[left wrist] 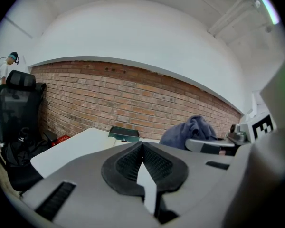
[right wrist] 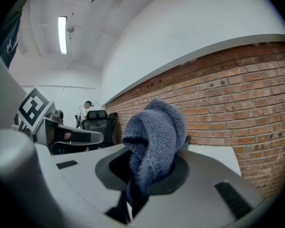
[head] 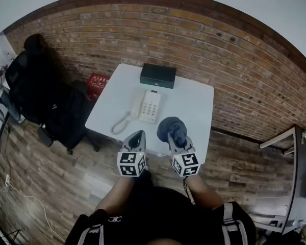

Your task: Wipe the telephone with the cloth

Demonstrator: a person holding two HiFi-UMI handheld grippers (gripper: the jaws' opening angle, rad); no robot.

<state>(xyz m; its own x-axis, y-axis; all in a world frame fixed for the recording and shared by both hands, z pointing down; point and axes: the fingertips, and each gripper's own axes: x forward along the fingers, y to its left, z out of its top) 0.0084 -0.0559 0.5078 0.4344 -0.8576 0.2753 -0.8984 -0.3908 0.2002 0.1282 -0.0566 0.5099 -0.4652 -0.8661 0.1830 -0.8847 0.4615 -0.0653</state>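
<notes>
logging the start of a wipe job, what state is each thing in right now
telephone: flat on the table, handset on its cradle, untouched
cloth: bunched, clamped in the right gripper
right gripper: jaws shut on the cloth
left gripper: jaws shut, empty
black box: closed

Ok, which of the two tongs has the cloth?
The right tongs, shut on the blue-grey knitted cloth bunched between them; the left tongs are closed on nothing.
</notes>
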